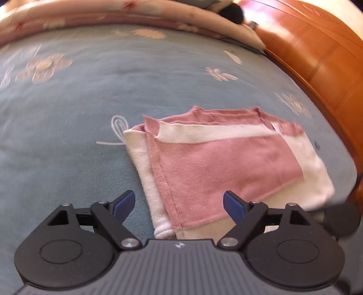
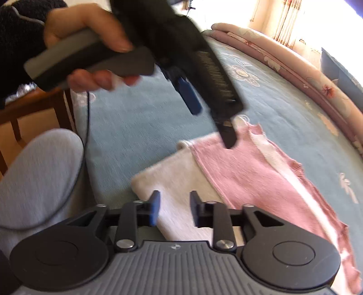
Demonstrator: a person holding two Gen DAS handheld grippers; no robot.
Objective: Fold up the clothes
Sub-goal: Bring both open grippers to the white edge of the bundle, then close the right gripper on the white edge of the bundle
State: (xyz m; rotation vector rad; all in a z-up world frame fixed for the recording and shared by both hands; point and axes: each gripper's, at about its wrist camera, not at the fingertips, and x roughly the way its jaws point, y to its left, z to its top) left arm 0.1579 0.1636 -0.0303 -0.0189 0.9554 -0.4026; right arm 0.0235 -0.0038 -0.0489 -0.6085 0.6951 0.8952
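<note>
A pink and white knitted garment (image 1: 217,158) lies folded on a blue flowered bedspread (image 1: 79,109). My left gripper (image 1: 179,205) hovers open above the garment's near corner, nothing between its blue pads. In the right wrist view the same garment (image 2: 249,172) spreads out ahead. My right gripper (image 2: 174,210) is open over its white edge, holding nothing. The left gripper (image 2: 211,122), held by a hand (image 2: 90,27), hangs above the garment's far corner, its fingers spread.
An orange wooden bed frame (image 1: 317,59) runs along the right. A pink flowered quilt (image 1: 90,15) is piled at the far side of the bed. A person's grey-clad knee (image 2: 38,177) and a cable (image 2: 85,147) are at the left, with a wooden chair (image 2: 34,109) behind.
</note>
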